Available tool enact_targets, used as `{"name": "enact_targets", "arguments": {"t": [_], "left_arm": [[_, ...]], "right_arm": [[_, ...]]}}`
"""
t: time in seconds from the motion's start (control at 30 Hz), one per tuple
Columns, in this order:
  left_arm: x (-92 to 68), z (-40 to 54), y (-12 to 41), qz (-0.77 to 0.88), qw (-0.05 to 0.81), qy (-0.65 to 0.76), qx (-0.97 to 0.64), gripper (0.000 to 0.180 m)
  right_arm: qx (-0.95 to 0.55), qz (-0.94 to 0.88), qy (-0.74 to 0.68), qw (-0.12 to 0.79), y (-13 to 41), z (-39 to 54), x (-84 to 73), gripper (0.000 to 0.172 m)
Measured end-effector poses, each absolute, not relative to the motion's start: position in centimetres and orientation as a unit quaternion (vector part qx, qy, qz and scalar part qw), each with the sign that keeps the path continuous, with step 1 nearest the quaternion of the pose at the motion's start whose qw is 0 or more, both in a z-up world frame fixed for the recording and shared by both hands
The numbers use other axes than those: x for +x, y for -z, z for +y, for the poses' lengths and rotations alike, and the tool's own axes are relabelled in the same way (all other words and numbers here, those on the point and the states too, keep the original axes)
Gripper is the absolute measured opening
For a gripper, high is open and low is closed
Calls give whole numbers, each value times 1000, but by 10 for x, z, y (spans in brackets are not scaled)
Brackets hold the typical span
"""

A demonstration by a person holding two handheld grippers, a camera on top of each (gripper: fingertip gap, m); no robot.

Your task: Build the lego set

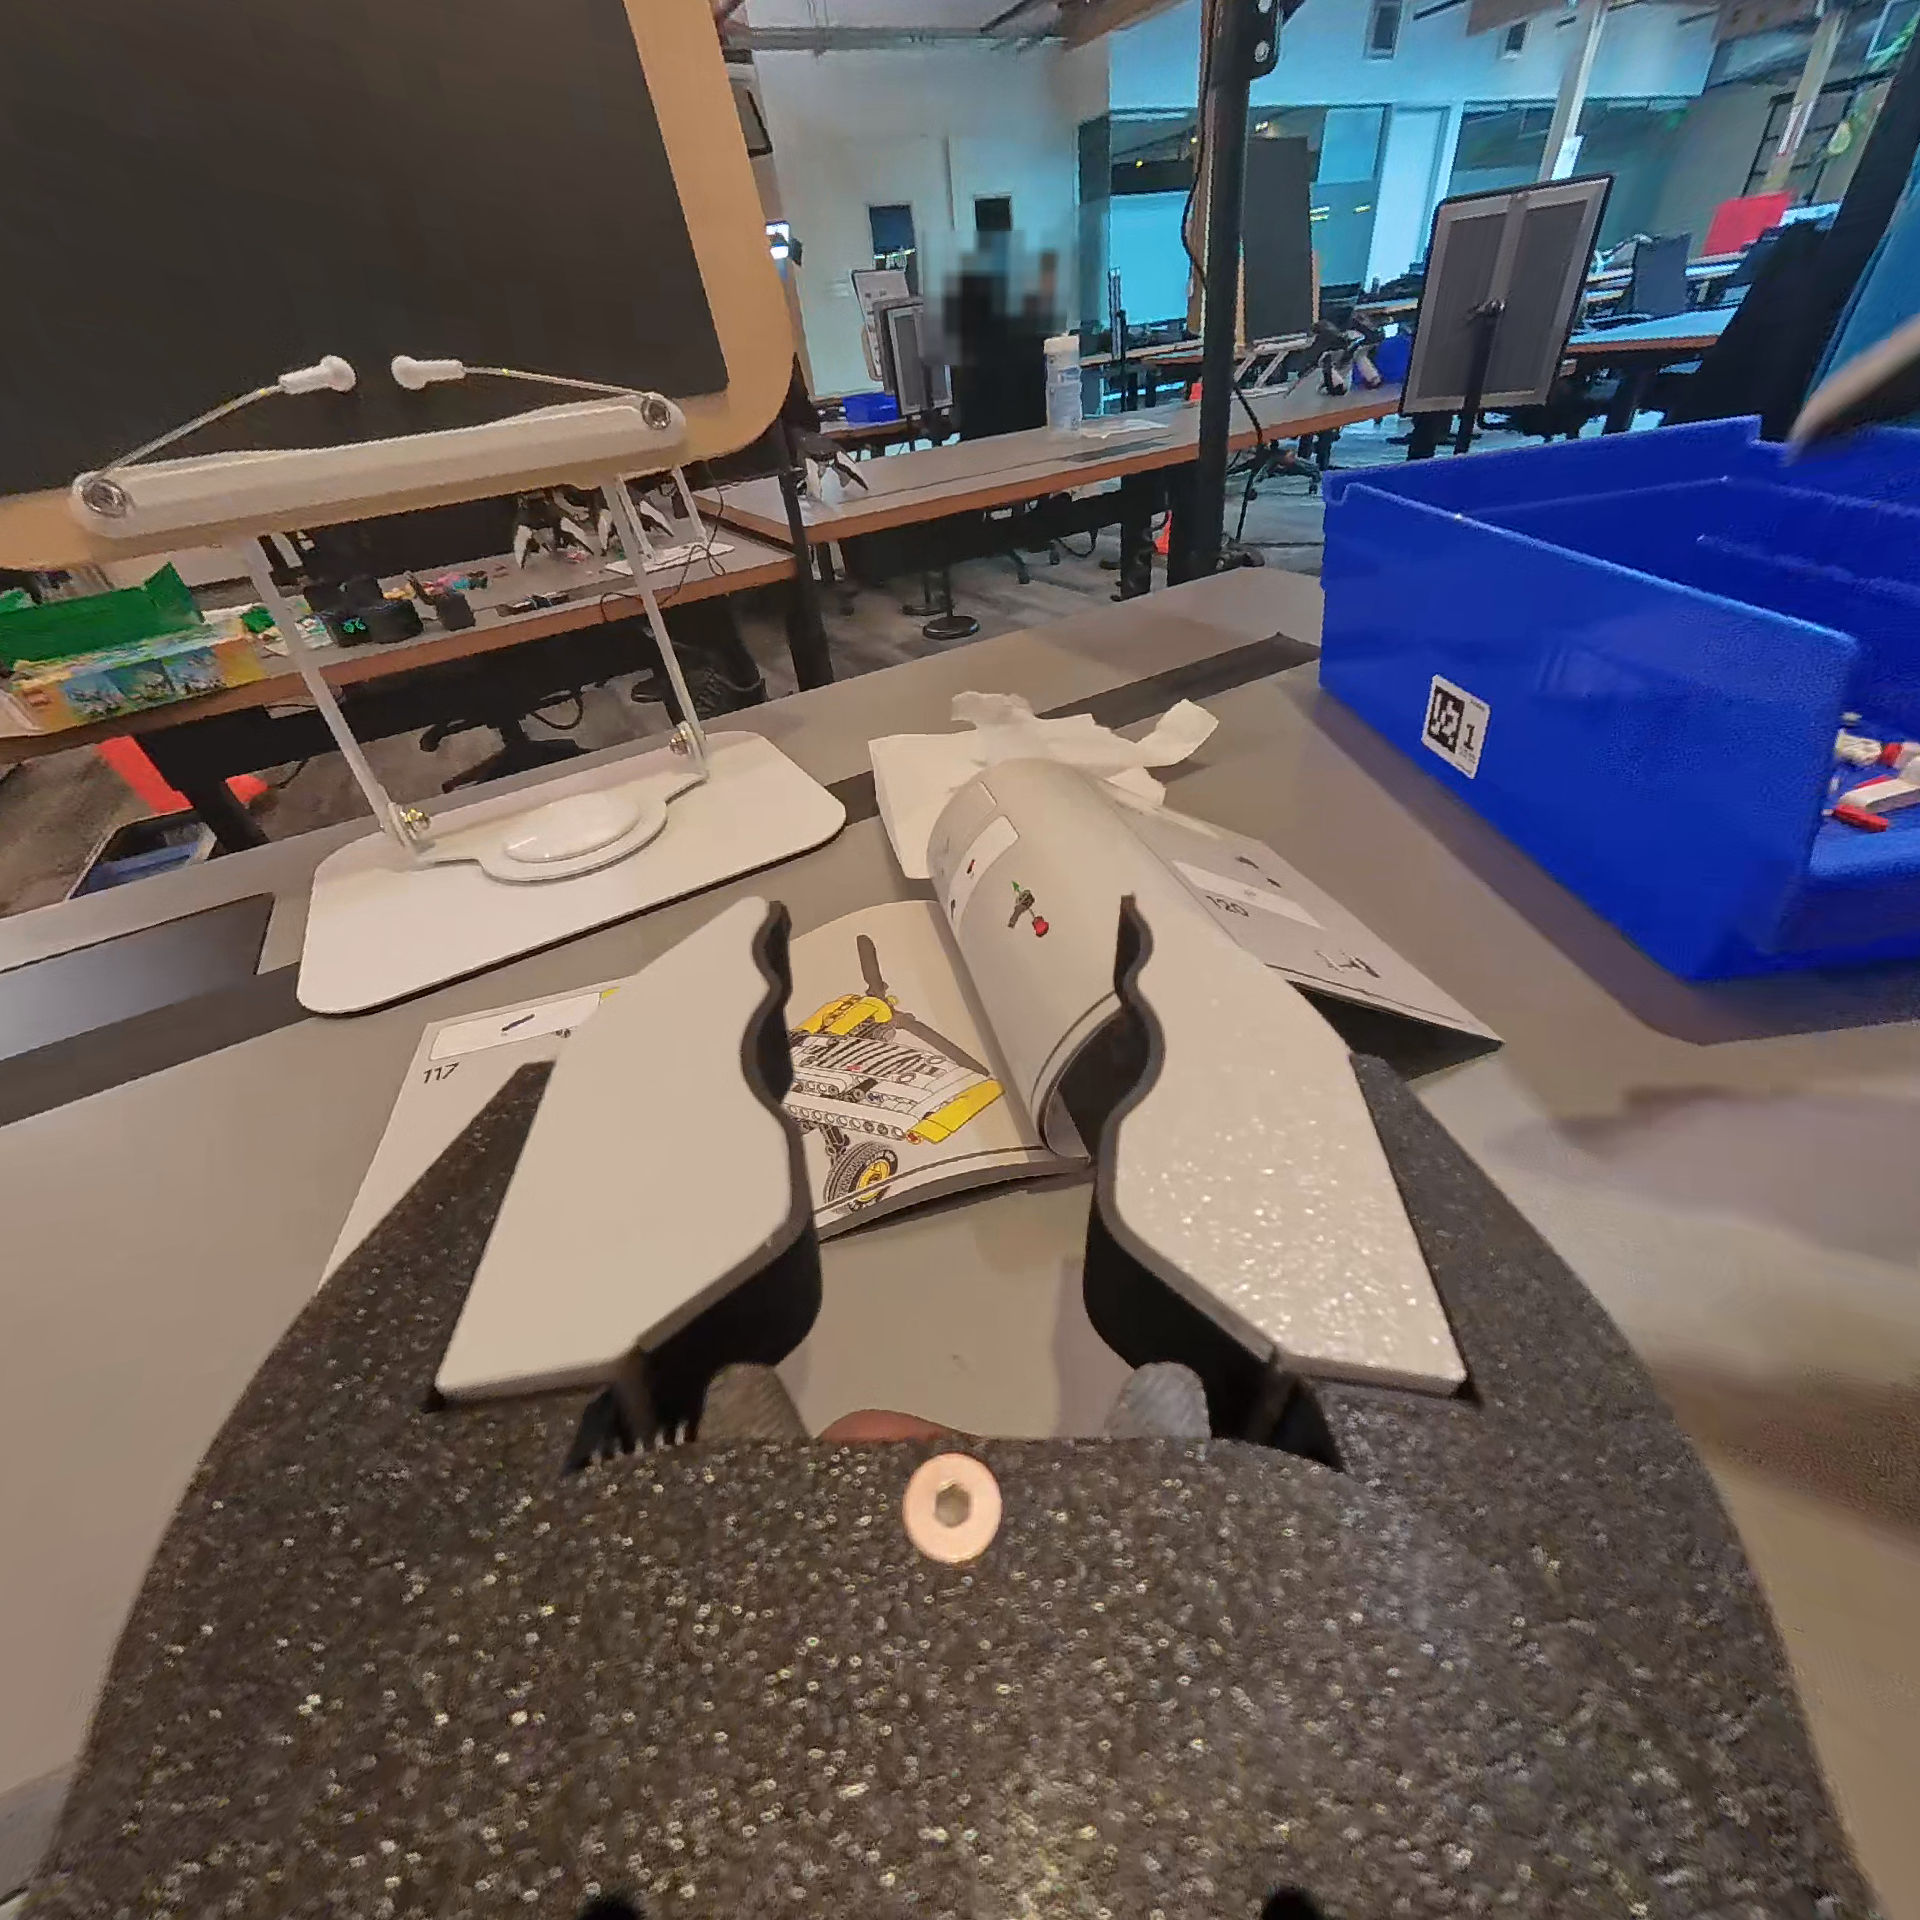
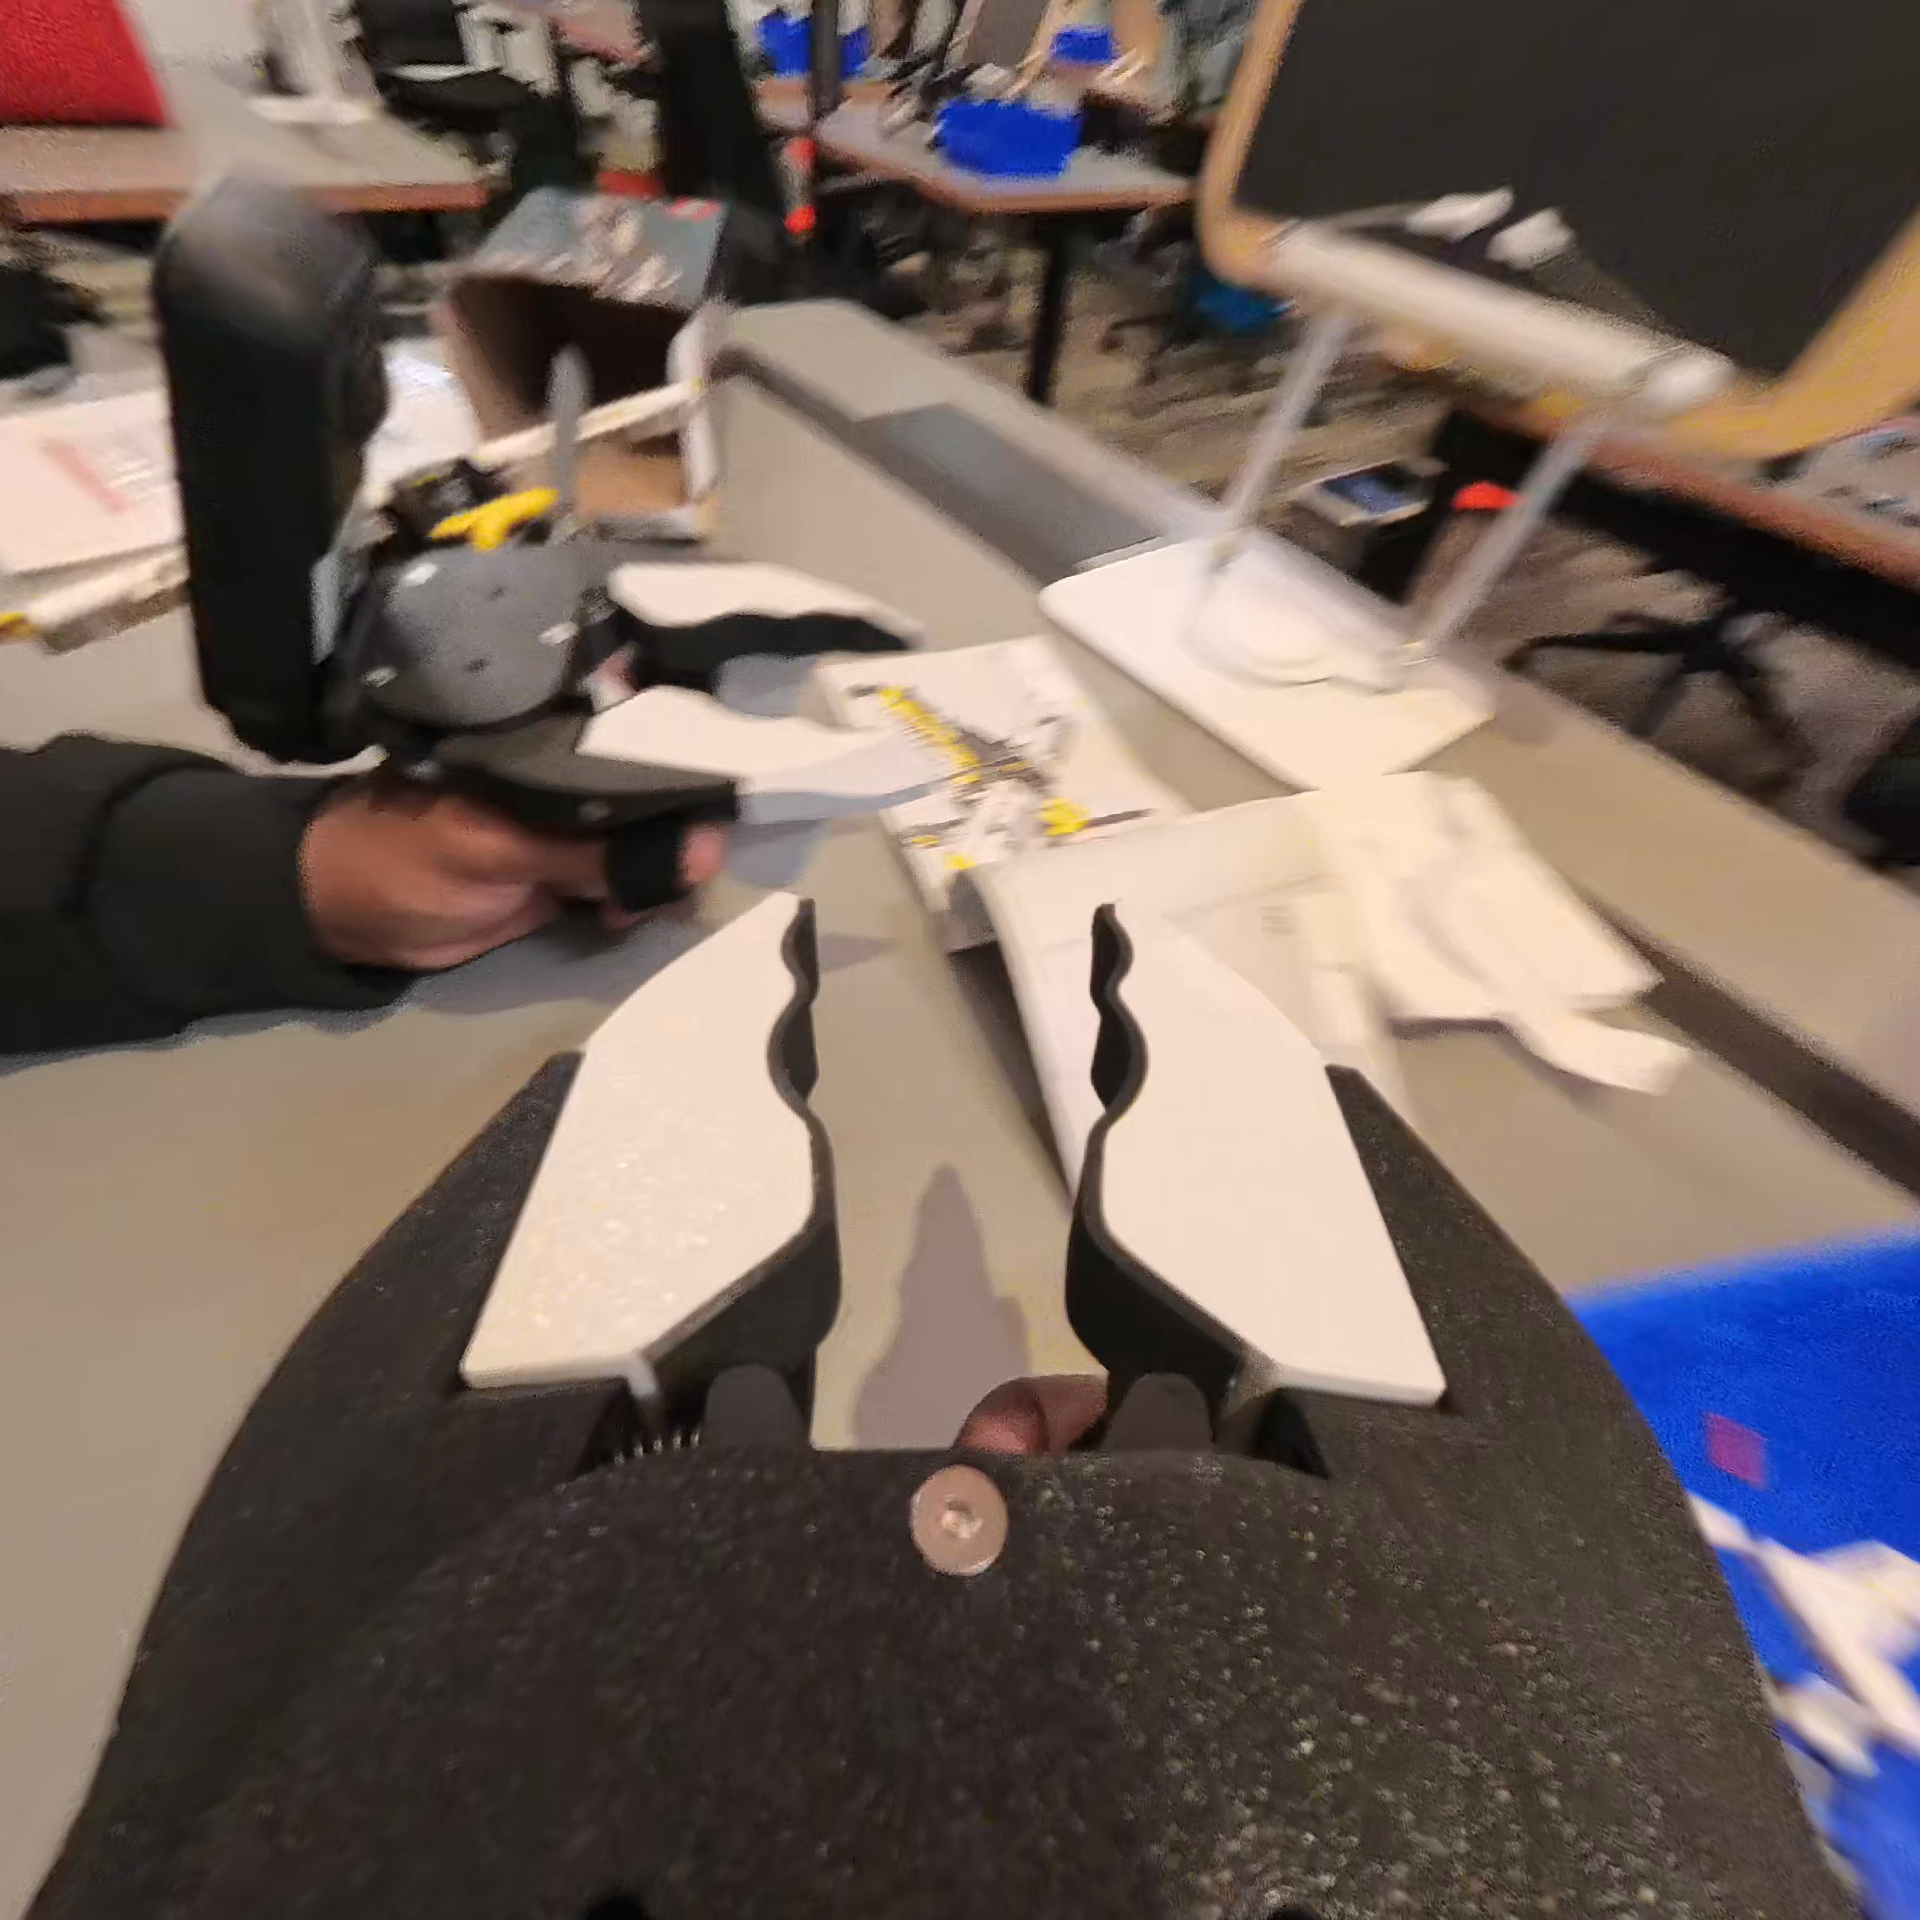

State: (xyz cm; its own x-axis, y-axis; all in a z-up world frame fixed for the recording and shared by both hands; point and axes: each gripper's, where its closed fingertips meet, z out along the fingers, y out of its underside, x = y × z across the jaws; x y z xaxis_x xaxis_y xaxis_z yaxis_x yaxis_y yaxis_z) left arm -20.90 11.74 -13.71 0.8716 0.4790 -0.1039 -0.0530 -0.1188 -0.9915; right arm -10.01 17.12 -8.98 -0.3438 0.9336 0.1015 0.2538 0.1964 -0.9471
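Currently both grippers hang over a grey tabletop (image 1: 208, 1195) with an open instruction booklet (image 1: 914, 1081) between and ahead of them.

Left gripper (image 1: 951, 935): jaws spread, nothing pinched. Its fingertips (image 1: 769, 935) stand over the booklet's left page, which shows a drawing of a yellow vehicle. A grey page (image 1: 1049, 894) arches up from the spine and curls over to the right; the right-hand fingertip sits just in front of that arch, and contact cannot be judged. In the right wrist view this gripper (image 2: 883, 686) appears at left, held by a hand (image 2: 436, 883) in a dark sleeve, jaws apart at the booklet's edge.

Right gripper (image 2: 951, 925): jaws spread, bare tabletop between them. The right-hand fingertip (image 2: 1107, 935) lies in front of the near edge of the booklet (image 2: 997, 748); view blurred, contact cannot be told.

Around: crumpled white tissue (image 1: 1081, 727) just behind the booklet; white stand base (image 1: 582, 862) to the left, carrying a dark board with tan rim (image 1: 364, 208); blue bin (image 1: 1621, 675) to the right, small white and red pieces (image 1: 1870, 779) inside.
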Motion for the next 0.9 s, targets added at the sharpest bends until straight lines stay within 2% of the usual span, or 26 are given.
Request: {"name": "enact_targets", "arguments": {"t": [0.07, 0.13, 0.2, 0.27, 0.33, 0.4, 0.73, 0.9], "left_arm": [[-207, 117, 137, -145, 648, -204, -719, 60], [-205, 119, 138, -138, 646, -204, -723, 60], [-203, 122, 140, -129, 640, -206, -729, 60], [-200, 124, 142, -119, 633, -213, -734, 60], [-197, 125, 143, -107, 632, -219, -736, 60], [-194, 125, 142, -99, 634, -223, -734, 60], [-194, 125, 143, -102, 633, -212, -737, 59], [-192, 126, 143, -94, 630, -219, -739, 59]], "right_arm": [[-466, -663, -417, 411, 62, 225, -86, 44], [-522, -666, -329, 419, 56, 287, -77, 38], [-590, -679, -234, 368, 76, 344, -70, 32], [-657, -687, -176, 256, 111, 379, -63, 26], [-697, -684, -162, 142, 143, 389, -58, 23], [-715, -688, -100, 73, 169, 403, -46, 22], [-725, -689, -6, -12, 202, 416, -33, 18], [-733, -680, 16, -19, 218, 424, -33, 20]]}}
